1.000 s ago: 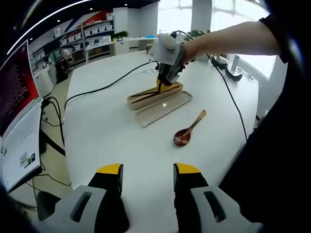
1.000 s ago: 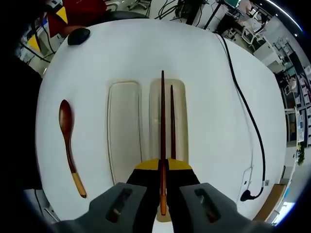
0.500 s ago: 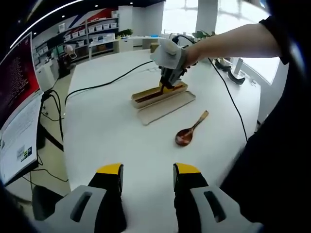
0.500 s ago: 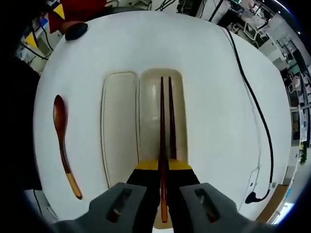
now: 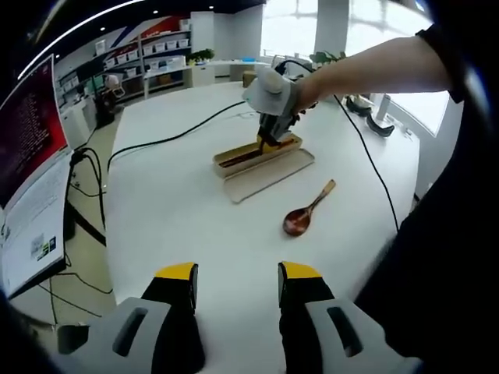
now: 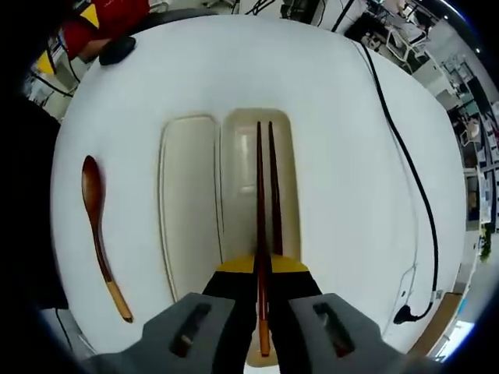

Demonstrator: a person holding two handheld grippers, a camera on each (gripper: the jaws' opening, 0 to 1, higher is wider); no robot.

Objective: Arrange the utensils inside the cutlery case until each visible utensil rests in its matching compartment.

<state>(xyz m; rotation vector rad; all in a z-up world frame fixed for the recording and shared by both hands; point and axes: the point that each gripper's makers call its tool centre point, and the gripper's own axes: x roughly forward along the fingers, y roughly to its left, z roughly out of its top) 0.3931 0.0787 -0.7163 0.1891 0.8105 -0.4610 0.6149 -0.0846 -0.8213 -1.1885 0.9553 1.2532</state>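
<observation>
A beige cutlery case (image 6: 238, 140) lies on the white table beside its flat lid (image 6: 187, 202). My right gripper (image 6: 262, 269) is shut on a pair of dark wooden chopsticks (image 6: 263, 195) that stretch along the case's tray. A wooden spoon (image 6: 97, 226) lies on the table left of the lid. In the left gripper view the right gripper (image 5: 273, 128) is over the case (image 5: 242, 158), with the spoon (image 5: 306, 212) nearer. My left gripper (image 5: 236, 273) is open above bare table, well short of the spoon.
A black cable (image 6: 401, 164) runs across the table to the right of the case, and a dark mouse-like object (image 6: 117, 49) sits at the far edge. A monitor (image 5: 27, 179) stands off the table's left side. A person's arm (image 5: 374, 62) reaches in from the right.
The right gripper has lowered the chopsticks closer along the case's tray. The left gripper has stayed almost still.
</observation>
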